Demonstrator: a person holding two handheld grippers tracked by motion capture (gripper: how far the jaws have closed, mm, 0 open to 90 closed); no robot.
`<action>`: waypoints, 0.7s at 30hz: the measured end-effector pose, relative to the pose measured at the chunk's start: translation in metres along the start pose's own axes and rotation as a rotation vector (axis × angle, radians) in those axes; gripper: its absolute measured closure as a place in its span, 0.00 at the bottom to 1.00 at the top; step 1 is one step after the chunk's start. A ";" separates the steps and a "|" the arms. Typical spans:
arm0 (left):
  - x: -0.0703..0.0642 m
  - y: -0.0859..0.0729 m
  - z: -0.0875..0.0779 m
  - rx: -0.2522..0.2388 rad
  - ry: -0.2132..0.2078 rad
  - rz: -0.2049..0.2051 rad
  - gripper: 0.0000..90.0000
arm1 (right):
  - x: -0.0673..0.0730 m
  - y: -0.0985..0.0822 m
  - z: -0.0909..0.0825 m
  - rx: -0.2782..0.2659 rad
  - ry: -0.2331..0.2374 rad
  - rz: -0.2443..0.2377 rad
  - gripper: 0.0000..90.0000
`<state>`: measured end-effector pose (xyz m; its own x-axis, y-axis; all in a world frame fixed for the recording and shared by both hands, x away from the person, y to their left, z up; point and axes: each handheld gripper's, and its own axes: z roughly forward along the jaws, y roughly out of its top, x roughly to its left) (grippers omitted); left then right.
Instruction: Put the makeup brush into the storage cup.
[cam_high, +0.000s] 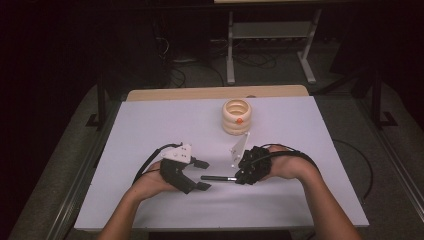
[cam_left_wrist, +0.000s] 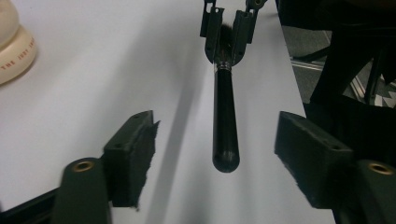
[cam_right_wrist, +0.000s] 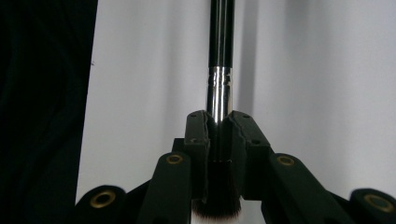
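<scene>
**Brush handover could slip**

The makeup brush (cam_high: 218, 177) hangs level above the table (cam_high: 150, 120), clamped at its ferrule by the right gripper (cam_high: 239, 177); the left gripper (cam_high: 202, 174), jaws wide around the handle end without touching, risks knocking it askew if closing off-centre.

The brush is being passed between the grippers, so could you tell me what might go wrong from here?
The right gripper clamps the brush at its ferrule and bristles, so the hairs could get crushed. The left gripper is open, its pads apart from the handle tip; closing that near the end may slip off.
</scene>
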<state>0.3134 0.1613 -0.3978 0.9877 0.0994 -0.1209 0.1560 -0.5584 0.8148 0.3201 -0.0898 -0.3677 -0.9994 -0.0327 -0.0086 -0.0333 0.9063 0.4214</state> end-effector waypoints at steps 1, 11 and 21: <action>-0.001 0.000 0.001 0.004 0.005 0.003 0.36 | 0.000 0.001 0.000 -0.004 0.001 -0.004 0.85; -0.002 0.001 0.006 0.022 0.009 0.010 0.52 | 0.000 0.004 0.002 -0.003 0.006 -0.001 0.85; -0.004 0.002 0.010 0.025 -0.004 0.006 0.64 | 0.001 0.008 0.004 -0.006 0.007 -0.009 0.85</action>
<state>0.3102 0.1519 -0.4015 0.9886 0.0932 -0.1182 0.1504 -0.5793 0.8012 0.3188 -0.0812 -0.3678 -0.9990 -0.0443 -0.0059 -0.0426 0.9033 0.4270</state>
